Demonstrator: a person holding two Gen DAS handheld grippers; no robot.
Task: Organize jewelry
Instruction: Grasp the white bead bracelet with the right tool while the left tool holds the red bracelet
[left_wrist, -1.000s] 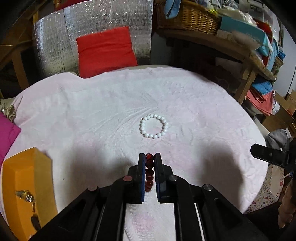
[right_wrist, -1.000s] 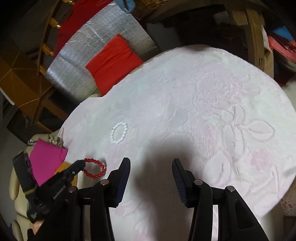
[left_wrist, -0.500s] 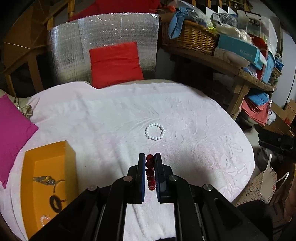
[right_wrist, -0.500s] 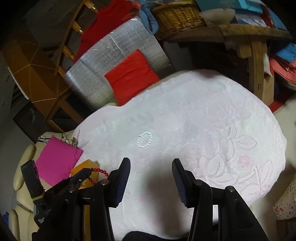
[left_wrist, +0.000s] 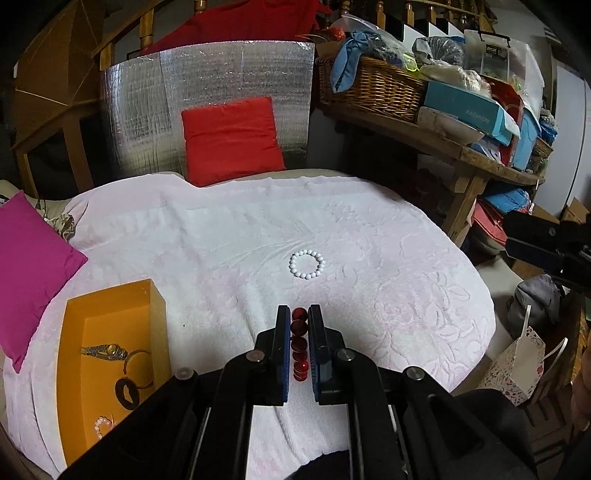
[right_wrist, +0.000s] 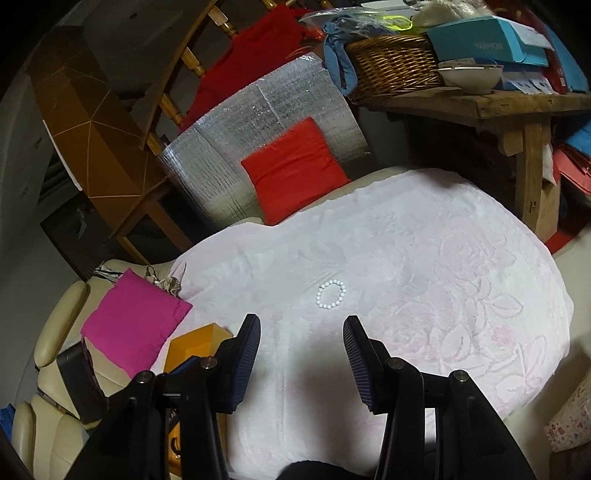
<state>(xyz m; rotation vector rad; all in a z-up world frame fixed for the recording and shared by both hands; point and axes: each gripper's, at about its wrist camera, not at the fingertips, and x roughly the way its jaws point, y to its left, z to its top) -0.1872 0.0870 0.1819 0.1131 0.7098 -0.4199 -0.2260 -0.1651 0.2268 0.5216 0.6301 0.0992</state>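
My left gripper (left_wrist: 298, 317) is shut on a red bead bracelet (left_wrist: 299, 345), held well above the pale pink blanket (left_wrist: 406, 295). A white bead bracelet (left_wrist: 307, 264) lies on the blanket ahead of it; it also shows in the right wrist view (right_wrist: 331, 294). An orange box (left_wrist: 74, 406) at the lower left holds a watch (left_wrist: 105, 350), dark rings and a small pink bracelet. My right gripper (right_wrist: 301, 328) is open and empty, high above the blanket, short of the white bracelet. The orange box (right_wrist: 195, 341) shows partly behind its left finger.
A magenta cushion (left_wrist: 26, 266) lies left of the box. A red cushion (left_wrist: 232, 138) leans on a silver foil panel (left_wrist: 155, 110) at the back. A cluttered wooden shelf (left_wrist: 461, 147) with a wicker basket (left_wrist: 373, 88) stands at the right. A patterned gift bag (left_wrist: 517, 369) sits off the blanket's right edge.
Both grippers have risen and pulled back from the blanket. The left one still holds the red bracelet, and the orange box has come fully into its view.
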